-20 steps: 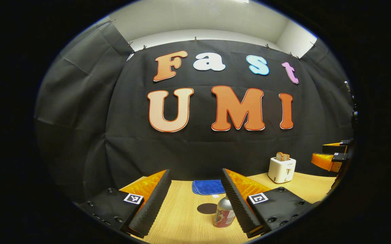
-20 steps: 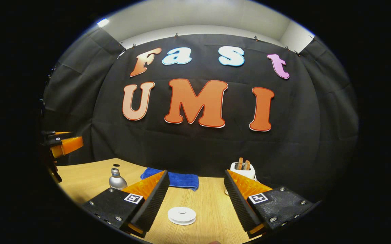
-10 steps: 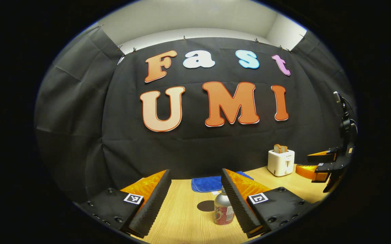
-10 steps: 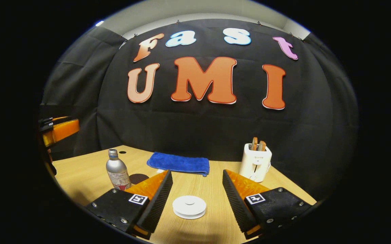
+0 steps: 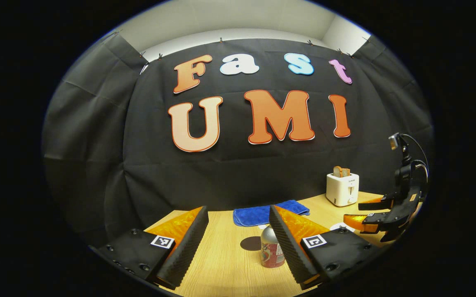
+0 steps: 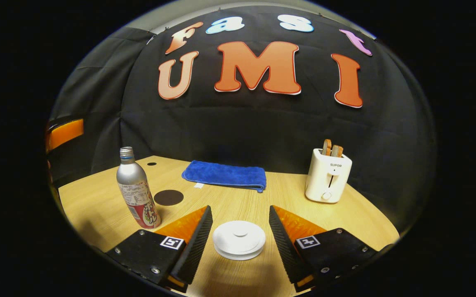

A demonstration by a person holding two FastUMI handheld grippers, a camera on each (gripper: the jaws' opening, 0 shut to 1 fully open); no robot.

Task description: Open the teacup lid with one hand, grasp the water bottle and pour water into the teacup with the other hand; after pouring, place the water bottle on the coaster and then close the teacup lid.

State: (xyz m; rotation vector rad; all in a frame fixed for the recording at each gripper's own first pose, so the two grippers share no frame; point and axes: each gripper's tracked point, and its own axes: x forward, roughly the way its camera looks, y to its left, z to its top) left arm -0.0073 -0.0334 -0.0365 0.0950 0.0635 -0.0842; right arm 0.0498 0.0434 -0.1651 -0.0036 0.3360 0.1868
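Note:
A silver water bottle [image 5: 272,251] with a red label stands on the wooden table, partly hidden behind the right-hand finger of my open left gripper [image 5: 238,208]. Just behind the bottle lies a dark round coaster [image 5: 250,243]. In the right gripper view the bottle [image 6: 137,190] stands at the left with the coaster [image 6: 168,197] beside it. The white teacup lid [image 6: 239,239] sits on its low cup between the fingers of my open right gripper [image 6: 240,208], untouched. The right gripper [image 5: 352,211] also shows at the far right of the left gripper view, hovering low over the table.
A folded blue cloth [image 6: 225,175] lies at the back of the table [image 6: 287,194]. A white toaster [image 6: 328,175] holding toast stands at the back right. The black cloth wall closes in behind. The left gripper's edge [image 6: 65,133] shows at the far left.
My right gripper has come down and forward, so the lidded teacup now lies between its fingers. The left gripper has edged slightly toward the bottle. Both stay open.

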